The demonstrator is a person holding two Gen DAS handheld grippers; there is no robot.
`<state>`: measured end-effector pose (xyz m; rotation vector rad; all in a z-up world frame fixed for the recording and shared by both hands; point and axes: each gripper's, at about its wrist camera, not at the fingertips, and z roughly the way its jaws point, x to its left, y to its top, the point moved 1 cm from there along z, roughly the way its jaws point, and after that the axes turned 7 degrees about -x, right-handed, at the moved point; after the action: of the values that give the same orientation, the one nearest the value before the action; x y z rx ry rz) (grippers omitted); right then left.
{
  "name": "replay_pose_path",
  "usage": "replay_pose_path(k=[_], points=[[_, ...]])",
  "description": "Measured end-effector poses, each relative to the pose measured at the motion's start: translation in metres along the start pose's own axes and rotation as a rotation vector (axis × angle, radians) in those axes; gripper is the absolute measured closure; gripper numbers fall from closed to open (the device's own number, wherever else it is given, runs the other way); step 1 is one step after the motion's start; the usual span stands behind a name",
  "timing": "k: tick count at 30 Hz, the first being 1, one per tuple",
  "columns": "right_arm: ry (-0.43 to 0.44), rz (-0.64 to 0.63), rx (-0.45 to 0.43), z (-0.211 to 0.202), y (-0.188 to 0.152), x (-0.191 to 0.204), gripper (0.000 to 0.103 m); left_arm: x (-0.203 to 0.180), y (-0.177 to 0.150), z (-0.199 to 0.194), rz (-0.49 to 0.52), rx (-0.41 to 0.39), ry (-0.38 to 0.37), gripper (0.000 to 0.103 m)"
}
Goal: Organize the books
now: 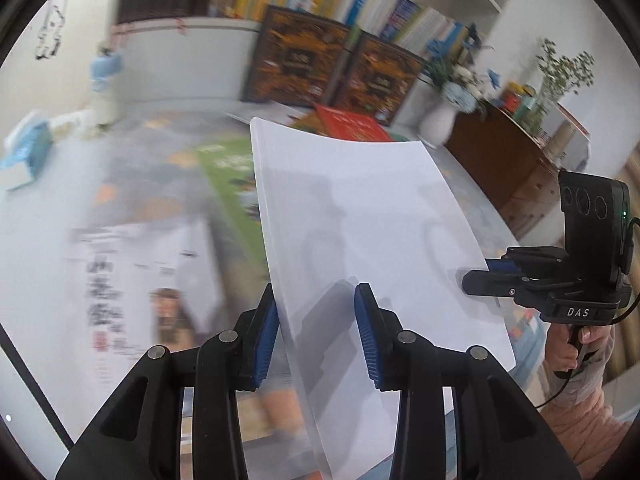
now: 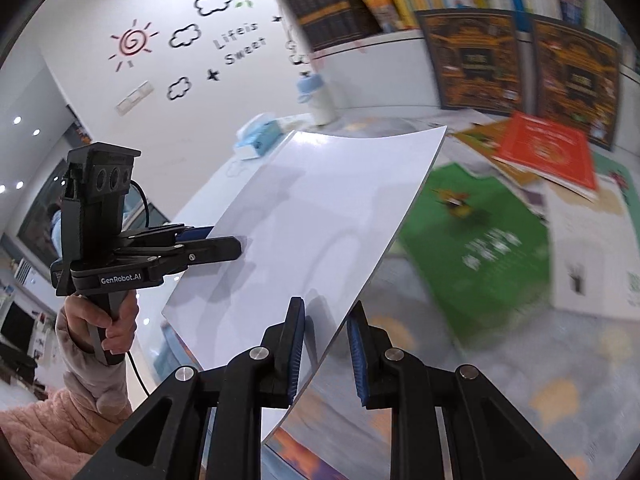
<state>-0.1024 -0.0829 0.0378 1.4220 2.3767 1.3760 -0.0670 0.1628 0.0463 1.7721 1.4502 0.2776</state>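
A thin white book (image 1: pixel 360 216) is held up off the table, its plain white cover facing me; it also shows in the right wrist view (image 2: pixel 312 208). My left gripper (image 1: pixel 316 332) has its blue pads on either side of the book's near edge with visible gaps. My right gripper (image 2: pixel 326 346) likewise straddles the opposite edge, jaws apart. Each gripper shows in the other's view, fingers over the book's side edge (image 1: pixel 492 276) (image 2: pixel 208 248). A green book (image 2: pixel 480 248), a red book (image 2: pixel 548 152) and a white book (image 2: pixel 592 248) lie on the table below.
A bookshelf with two dark ornate books (image 2: pixel 472 60) leaning at its foot stands at the back. A tissue box (image 2: pixel 260 136) and a bottle (image 2: pixel 320 100) sit at the far table edge. A white vase with flowers (image 1: pixel 440 120) and a wooden cabinet (image 1: pixel 500 160) are at right.
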Motion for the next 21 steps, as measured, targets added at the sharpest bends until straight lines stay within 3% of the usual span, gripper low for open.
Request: replay_pose_path(k=[7,13,21], points=[[0.048,-0.073,0.007,0.053,0.02,0.047,0.083,0.053,-0.005,-0.032,-0.032,-0.034,0.099,0.068],[0.087,-0.07,0.049,0.1,0.027,0.067,0.082,0.103,-0.015,-0.037,-0.118,-0.042,0.122,0.068],[0.085,-0.047,0.128,0.162,0.023,0.073,0.082,0.149,-0.04,-0.017,-0.15,0.008,0.127,0.065]])
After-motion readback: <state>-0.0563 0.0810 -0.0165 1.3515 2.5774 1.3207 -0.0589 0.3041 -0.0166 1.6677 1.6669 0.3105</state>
